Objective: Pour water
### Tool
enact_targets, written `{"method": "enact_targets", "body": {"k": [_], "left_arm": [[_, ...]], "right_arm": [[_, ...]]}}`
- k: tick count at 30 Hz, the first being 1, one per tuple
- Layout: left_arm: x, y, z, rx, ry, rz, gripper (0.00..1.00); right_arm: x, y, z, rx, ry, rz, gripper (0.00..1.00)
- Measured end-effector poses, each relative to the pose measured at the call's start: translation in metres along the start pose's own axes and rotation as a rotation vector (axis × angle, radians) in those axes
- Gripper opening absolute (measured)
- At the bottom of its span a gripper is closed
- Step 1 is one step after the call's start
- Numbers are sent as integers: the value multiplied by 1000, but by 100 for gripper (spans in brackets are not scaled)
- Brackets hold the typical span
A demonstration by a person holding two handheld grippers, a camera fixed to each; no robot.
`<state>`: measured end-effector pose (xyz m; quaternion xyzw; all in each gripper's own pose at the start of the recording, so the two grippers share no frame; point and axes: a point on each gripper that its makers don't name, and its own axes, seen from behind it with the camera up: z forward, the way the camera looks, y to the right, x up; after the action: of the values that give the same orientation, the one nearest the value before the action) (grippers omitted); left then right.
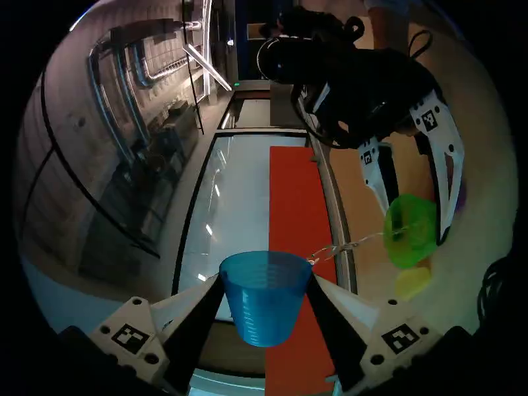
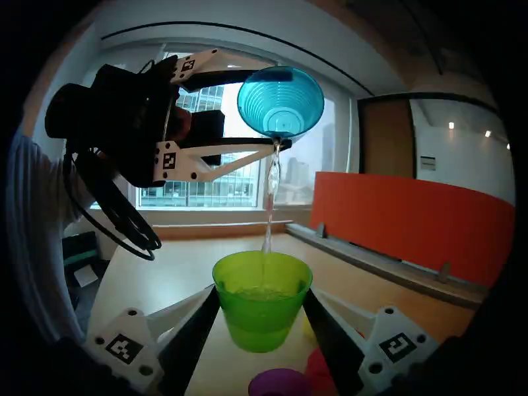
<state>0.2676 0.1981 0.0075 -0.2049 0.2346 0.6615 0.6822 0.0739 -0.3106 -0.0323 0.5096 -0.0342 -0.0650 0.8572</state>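
While left gripper [image 1: 265, 284], clamped on the tilted blue cup [image 1: 264, 313], streams water [image 2: 269, 198] into the green cup [image 2: 261, 320] clamped upright in the right gripper [image 2: 262, 294] below, I'd hold the tilt steady and keep the lip over centre to avoid splashing.

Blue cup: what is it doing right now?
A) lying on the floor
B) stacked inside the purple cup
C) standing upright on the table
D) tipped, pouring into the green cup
D: the blue cup is tipped above the green cup, and a stream of water runs from its rim down into it.
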Motion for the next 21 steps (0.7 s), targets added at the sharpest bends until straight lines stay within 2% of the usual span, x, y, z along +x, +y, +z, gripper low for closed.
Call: {"method": "enact_targets", "body": {"k": [12,21], "left_arm": [[9,-1,-3,1,7,80,86],[8,2,1,-8,9,49,86]], "right_arm": [[1,0,-1,-1,5,0,87],[3,1,-1,-2,9,0,87]]}}
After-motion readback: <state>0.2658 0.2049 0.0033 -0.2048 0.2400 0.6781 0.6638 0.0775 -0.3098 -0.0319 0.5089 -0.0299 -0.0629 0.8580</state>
